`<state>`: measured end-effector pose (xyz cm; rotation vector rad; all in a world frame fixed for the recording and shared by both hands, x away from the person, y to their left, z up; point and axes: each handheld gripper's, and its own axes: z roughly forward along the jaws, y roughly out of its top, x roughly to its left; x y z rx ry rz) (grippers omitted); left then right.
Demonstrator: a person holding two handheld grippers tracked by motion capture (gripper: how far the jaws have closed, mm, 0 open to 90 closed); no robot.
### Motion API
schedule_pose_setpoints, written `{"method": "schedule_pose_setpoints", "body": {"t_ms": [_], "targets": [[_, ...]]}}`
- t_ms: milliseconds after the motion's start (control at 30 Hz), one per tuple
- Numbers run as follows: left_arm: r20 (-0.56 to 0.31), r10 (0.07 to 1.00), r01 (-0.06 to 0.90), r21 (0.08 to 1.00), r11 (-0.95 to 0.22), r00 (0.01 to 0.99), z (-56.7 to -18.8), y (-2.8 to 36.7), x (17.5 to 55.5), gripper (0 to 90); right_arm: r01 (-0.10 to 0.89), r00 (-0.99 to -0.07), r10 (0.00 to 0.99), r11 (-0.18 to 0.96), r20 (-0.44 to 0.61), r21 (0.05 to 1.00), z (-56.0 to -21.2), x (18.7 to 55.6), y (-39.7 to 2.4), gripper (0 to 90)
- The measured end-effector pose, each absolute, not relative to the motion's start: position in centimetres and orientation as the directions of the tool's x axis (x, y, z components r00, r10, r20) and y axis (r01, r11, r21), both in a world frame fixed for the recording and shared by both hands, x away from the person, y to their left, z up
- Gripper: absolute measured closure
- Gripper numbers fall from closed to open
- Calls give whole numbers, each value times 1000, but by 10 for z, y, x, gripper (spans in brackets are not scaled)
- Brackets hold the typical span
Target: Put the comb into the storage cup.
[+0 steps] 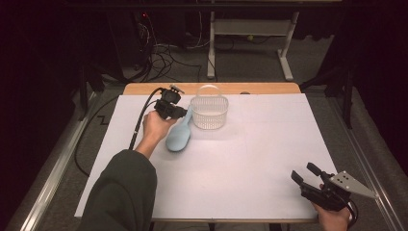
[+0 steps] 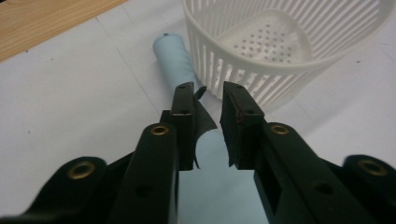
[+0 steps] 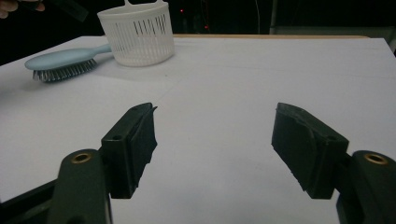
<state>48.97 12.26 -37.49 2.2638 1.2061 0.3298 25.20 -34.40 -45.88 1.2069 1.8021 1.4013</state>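
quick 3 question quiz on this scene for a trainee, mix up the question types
1. True or false: the right tongs are shut on the hairbrush.
2. Which object does the hairbrush handle reach? A) white basket B) a mug C) a book
3. Fill in: the hairbrush lies with its bristles facing ____.

Key
1. False: the right tongs are open over bare table; the left tongs straddle the handle.
2. A
3. Down
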Motion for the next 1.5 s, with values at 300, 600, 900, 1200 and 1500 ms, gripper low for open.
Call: {"method": "schedule_pose_setpoints", "body": {"t_ms": [300, 600, 900, 1200, 1500], "targets": [[-81, 845, 736, 540, -408, 528, -389, 123, 506, 873, 317, -440, 892, 48, 102, 947, -459, 251, -345, 310], [-96, 845, 753, 515, -411, 527, -404, 115, 511, 892, 318, -435, 894, 45, 104, 947, -459, 252, -345, 309], [-117, 849, 768, 504, -396, 515, -412, 111, 513, 895, 316, -424, 900, 42, 102, 948, -459, 251, -346, 309], [-110, 848, 768, 495, -406, 519, -419, 105, 514, 894, 314, -422, 901, 43, 99, 948, -459, 250, -346, 308], [-104, 850, 765, 501, -404, 516, -422, 102, 515, 894, 315, -421, 902, 44, 98, 948, -459, 250, -346, 308]]}}
